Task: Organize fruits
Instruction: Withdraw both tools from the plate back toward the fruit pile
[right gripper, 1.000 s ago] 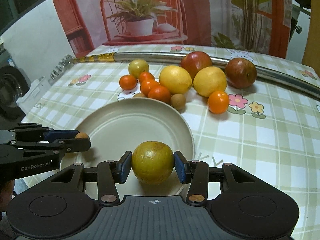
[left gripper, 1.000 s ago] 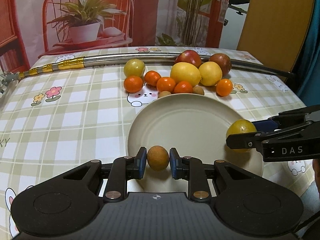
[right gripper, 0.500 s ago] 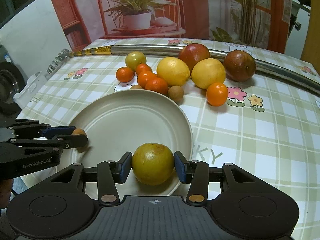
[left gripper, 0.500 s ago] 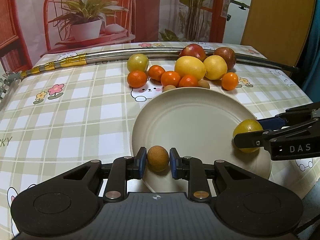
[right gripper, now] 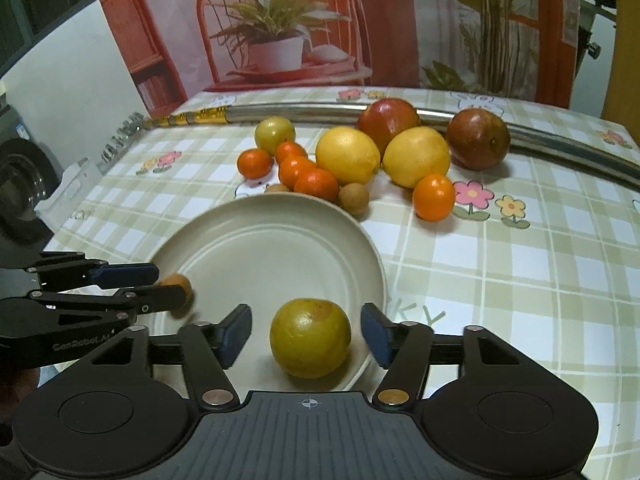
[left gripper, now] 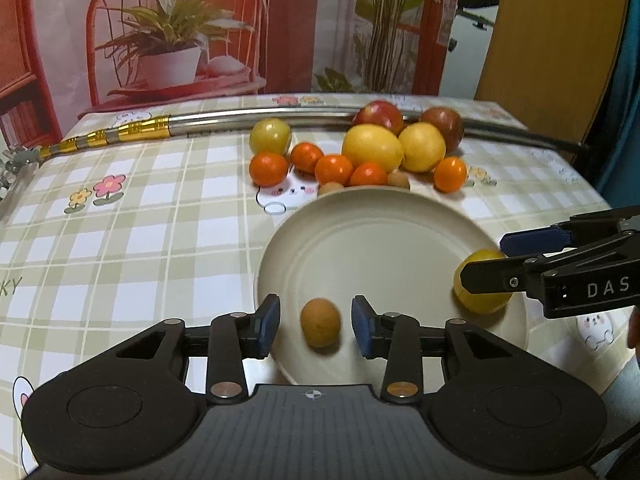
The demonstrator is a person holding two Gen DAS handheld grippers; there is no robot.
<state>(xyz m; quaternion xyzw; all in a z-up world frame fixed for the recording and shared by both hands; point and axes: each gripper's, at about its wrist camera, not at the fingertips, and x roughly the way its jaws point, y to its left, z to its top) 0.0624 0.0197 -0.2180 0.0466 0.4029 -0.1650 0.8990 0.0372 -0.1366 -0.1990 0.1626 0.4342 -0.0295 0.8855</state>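
Cream-coloured plate [right gripper: 360,248] now carries two fruits, a small brown one [left gripper: 320,322] at seven o'clock between the opening left gripper [left gripper: 315,326] and a yellow-green one [right gripper: 310,337] at five between the opening right gripper [right gripper: 306,334], while the rest [right gripper: 347,155] wait at twelve o'clock on the surface [right gripper: 540,264].

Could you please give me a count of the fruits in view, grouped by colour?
Orange mandarins: 5
Large yellow citrus: 2
Red-brown fruits: 2
Yellow-green round fruits: 2
Small brown fruits: 3
Total: 14
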